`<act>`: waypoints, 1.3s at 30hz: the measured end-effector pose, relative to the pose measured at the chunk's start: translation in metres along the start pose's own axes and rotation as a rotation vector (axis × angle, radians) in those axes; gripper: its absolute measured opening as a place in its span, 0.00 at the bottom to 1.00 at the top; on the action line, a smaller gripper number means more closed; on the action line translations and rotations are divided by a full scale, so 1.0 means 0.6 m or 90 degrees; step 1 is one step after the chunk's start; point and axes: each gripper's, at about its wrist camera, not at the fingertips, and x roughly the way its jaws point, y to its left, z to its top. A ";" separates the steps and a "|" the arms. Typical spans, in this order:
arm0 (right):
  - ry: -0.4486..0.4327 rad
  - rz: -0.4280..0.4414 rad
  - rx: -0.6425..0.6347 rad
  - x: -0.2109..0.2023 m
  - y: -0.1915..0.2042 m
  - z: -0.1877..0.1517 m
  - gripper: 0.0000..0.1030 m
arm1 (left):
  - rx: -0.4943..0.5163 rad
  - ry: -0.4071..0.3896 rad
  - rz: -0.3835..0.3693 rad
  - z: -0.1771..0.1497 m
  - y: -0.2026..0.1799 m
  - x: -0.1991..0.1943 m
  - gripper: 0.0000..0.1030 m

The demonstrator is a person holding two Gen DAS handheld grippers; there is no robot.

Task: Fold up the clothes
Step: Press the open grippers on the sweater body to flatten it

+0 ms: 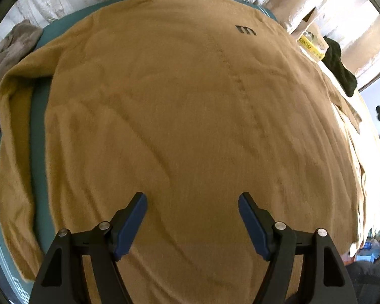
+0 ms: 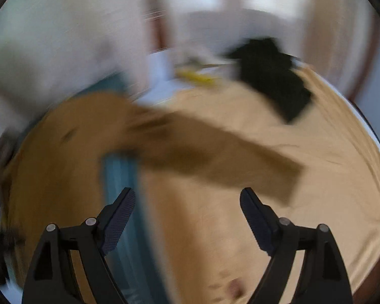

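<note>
Blue-padded left tongs gape wide and hold nothing, low over the hem end of a tan sweater spread flat on a teal mat, its long axis running straight away from them to the collar. Right tongs, also wide and bare, face its right sleeve, which stretches out sideways over a beige sheet; that view is blurred. A black garment lies beyond.

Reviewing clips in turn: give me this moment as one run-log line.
stage: pre-fold | tan sweater: flat, logo up | right sleeve: spread out | left gripper: open, empty | right gripper: open, empty, view blurred
</note>
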 end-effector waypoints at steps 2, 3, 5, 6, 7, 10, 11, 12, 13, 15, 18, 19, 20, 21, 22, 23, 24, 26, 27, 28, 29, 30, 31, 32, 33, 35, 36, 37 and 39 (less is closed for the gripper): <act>0.038 0.068 -0.080 0.008 0.082 -0.034 0.85 | 0.006 0.002 -0.002 -0.016 -0.003 -0.005 0.74; 0.053 0.094 -0.117 0.011 0.122 -0.052 0.85 | 0.010 0.003 -0.005 -0.024 -0.005 -0.007 0.74; 0.077 0.133 -0.174 0.018 0.184 -0.083 0.85 | 0.016 0.002 -0.010 -0.039 -0.011 -0.008 0.74; 0.092 0.156 -0.206 0.023 0.222 -0.104 0.85 | 0.016 0.000 -0.016 -0.046 -0.012 -0.008 0.74; 0.102 0.166 -0.229 0.027 0.247 -0.118 0.85 | 0.015 -0.001 -0.023 -0.052 -0.013 -0.008 0.74; 0.119 0.156 -0.315 0.038 0.322 -0.167 0.85 | 0.021 -0.011 -0.030 -0.081 -0.016 -0.008 0.74; 0.117 0.154 -0.341 0.039 0.339 -0.182 0.85 | 0.023 -0.014 -0.032 -0.091 -0.017 -0.009 0.74; 0.121 0.152 -0.360 0.042 0.351 -0.199 0.85 | 0.025 -0.017 -0.034 -0.101 -0.018 -0.009 0.74; 0.126 0.149 -0.378 0.045 0.361 -0.216 0.85 | 0.032 -0.021 -0.030 -0.111 -0.019 -0.012 0.74; 0.143 0.136 -0.405 0.052 0.357 -0.250 0.85 | 0.045 -0.029 -0.020 -0.129 -0.022 -0.019 0.74; 0.152 0.119 -0.448 0.049 0.343 -0.298 0.85 | 0.065 -0.041 -0.005 -0.158 -0.026 -0.029 0.74; 0.163 0.120 -0.433 0.046 0.333 -0.301 0.85 | 0.072 -0.045 0.000 -0.167 -0.028 -0.032 0.74; 0.172 0.119 -0.425 0.042 0.324 -0.304 0.85 | 0.079 -0.049 0.005 -0.177 -0.029 -0.036 0.74; 0.175 0.116 -0.429 0.036 0.316 -0.311 0.85 | 0.088 -0.048 0.018 -0.187 -0.033 -0.037 0.74; 0.178 0.114 -0.433 0.031 0.309 -0.317 0.85 | 0.090 -0.045 0.020 -0.197 -0.032 -0.039 0.74; 0.178 0.114 -0.431 0.027 0.302 -0.321 0.85 | 0.091 -0.042 0.022 -0.207 -0.030 -0.041 0.75; 0.177 0.115 -0.429 0.022 0.294 -0.325 0.85 | 0.092 -0.039 0.024 -0.217 -0.029 -0.044 0.75; 0.176 0.115 -0.426 0.014 0.281 -0.333 0.85 | 0.088 -0.034 0.023 -0.223 -0.025 -0.048 0.75; 0.175 0.115 -0.424 0.010 0.275 -0.337 0.85 | 0.083 -0.032 0.021 -0.218 -0.022 -0.050 0.75; 0.175 0.115 -0.423 0.007 0.271 -0.339 0.86 | 0.078 -0.030 0.019 -0.213 -0.019 -0.051 0.75; 0.175 0.115 -0.422 0.005 0.267 -0.341 0.86 | 0.073 -0.028 0.017 -0.209 -0.016 -0.053 0.75; 0.175 0.116 -0.423 0.003 0.264 -0.342 0.86 | 0.068 -0.026 0.015 -0.204 -0.013 -0.055 0.75; 0.174 0.118 -0.423 0.000 0.260 -0.343 0.86 | 0.063 -0.025 0.012 -0.199 -0.010 -0.057 0.75; 0.174 0.120 -0.422 -0.001 0.257 -0.343 0.86 | 0.057 -0.023 0.010 -0.194 -0.007 -0.058 0.75; 0.176 0.123 -0.420 -0.002 0.254 -0.342 0.86 | 0.052 -0.021 0.008 -0.189 -0.004 -0.060 0.75; 0.186 0.140 -0.404 -0.005 0.244 -0.335 0.86 | 0.042 -0.018 0.004 -0.179 0.002 -0.064 0.75; 0.194 0.154 -0.388 -0.006 0.236 -0.328 0.86 | 0.037 -0.016 0.001 -0.175 0.005 -0.066 0.75; 0.202 0.179 -0.350 -0.007 0.221 -0.315 0.85 | 0.032 -0.014 -0.001 -0.170 0.008 -0.067 0.75; 0.208 0.218 -0.255 -0.008 0.183 -0.283 0.76 | 0.021 -0.010 -0.005 -0.160 0.015 -0.071 0.75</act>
